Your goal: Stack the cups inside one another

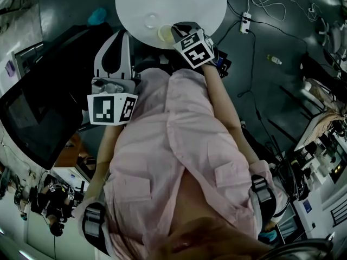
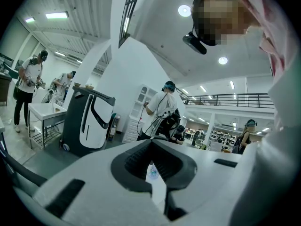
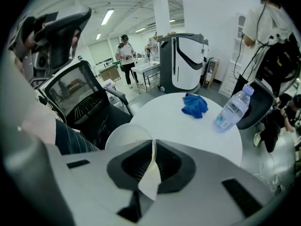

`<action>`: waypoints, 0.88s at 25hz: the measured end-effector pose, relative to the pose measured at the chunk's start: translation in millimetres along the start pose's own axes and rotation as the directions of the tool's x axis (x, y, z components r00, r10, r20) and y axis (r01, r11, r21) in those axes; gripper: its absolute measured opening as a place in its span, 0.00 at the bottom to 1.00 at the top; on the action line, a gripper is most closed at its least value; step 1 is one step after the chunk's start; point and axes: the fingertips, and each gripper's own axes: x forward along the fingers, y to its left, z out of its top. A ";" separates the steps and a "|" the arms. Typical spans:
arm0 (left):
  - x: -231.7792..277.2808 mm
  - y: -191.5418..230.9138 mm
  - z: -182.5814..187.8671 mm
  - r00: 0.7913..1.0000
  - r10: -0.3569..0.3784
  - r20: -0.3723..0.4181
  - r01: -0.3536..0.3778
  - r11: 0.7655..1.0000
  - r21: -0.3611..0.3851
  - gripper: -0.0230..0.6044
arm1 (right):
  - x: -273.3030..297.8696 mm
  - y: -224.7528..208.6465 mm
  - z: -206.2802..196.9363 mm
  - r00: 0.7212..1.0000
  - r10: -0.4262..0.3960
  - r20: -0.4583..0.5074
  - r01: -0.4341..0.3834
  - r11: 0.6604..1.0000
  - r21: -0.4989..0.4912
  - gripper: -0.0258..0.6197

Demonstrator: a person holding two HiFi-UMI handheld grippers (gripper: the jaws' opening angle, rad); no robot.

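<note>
Fingers (image 3: 176,166) of the right gripper (image 3: 153,147) pinch the cup (image 3: 124,135) wall, angled steeply down; the left gripper (image 2: 151,141) points level, closed and empty.

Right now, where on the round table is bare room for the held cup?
Bare: the middle of the table, between the blue cloth, the water bottle and the held cup. Crowded: the near rim, where a clear cup stands beside it.

Blue cloth (image 3: 195,105) near bottle (image 3: 233,108), table (image 3: 174,126).
</note>
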 end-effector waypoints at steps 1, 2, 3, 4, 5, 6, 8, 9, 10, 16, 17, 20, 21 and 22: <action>0.0 0.3 0.1 1.000 0.000 -0.001 0.000 1.000 -0.001 0.06 | 2.5 0.4 -1.4 1.000 0.001 -0.008 -0.001 1.000 -0.009 0.10; 0.0 0.6 0.3 1.000 0.001 -0.002 -0.001 1.000 -0.001 0.06 | 5.0 0.9 -2.7 1.000 0.002 -0.016 -0.002 1.000 -0.017 0.10; 0.1 0.8 0.6 1.000 0.002 -0.002 -0.002 1.000 -0.001 0.06 | 7.3 1.3 -4.1 1.000 0.003 -0.025 -0.004 1.000 -0.024 0.10; 0.3 1.0 1.0 1.000 0.002 -0.003 -0.002 1.000 0.000 0.06 | 9.6 1.5 -5.6 0.999 0.004 -0.033 -0.005 0.999 -0.031 0.10; 0.5 1.1 1.0 1.000 0.003 -0.003 -0.003 1.000 0.000 0.06 | 12.1 1.7 -7.3 0.999 0.005 -0.040 -0.007 0.999 -0.037 0.10; 0.5 1.1 0.7 1.000 0.003 -0.004 -0.003 1.000 0.001 0.06 | 14.7 2.0 -9.0 0.999 0.007 -0.045 -0.009 0.999 -0.040 0.10; 0.3 1.1 -0.8 1.000 0.003 -0.006 -0.003 1.000 0.001 0.06 | 19.8 3.0 -12.3 0.999 0.011 -0.052 -0.013 0.999 -0.039 0.10; 0.4 1.0 -1.4 1.000 0.003 -0.007 -0.003 1.000 0.001 0.06 | 22.4 3.3 -13.8 0.998 0.013 -0.056 -0.016 0.999 -0.039 0.10; 0.7 0.8 -1.8 1.000 0.002 -0.008 -0.002 1.000 0.001 0.06 | 25.1 3.4 -15.2 0.998 0.015 -0.060 -0.018 0.999 -0.040 0.10; 2.9 -1.2 -0.1 1.000 -0.003 -0.011 0.003 1.000 0.001 0.06 | 37.3 3.3 -22.4 0.995 0.017 -0.095 -0.023 0.998 -0.063 0.10; 2.8 -1.0 0.4 1.000 -0.003 -0.011 0.003 1.000 0.000 0.06 | 39.1 3.3 -23.2 0.995 0.015 -0.099 -0.021 0.998 -0.067 0.10; 3.0 1.2 -0.5 1.000 -0.003 -0.013 0.003 1.000 -0.003 0.06 | 46.6 3.1 -26.0 0.994 0.009 -0.107 -0.016 0.998 -0.064 0.10; 3.3 1.9 -1.2 1.000 -0.003 -0.013 0.003 1.000 -0.004 0.06 | 49.2 3.1 -27.0 0.994 0.008 -0.108 -0.015 0.998 -0.060 0.10; 3.6 2.2 -1.6 1.000 -0.003 -0.014 0.003 1.000 -0.004 0.06 | 51.3 3.0 -27.9 0.994 0.008 -0.108 -0.014 0.998 -0.057 0.10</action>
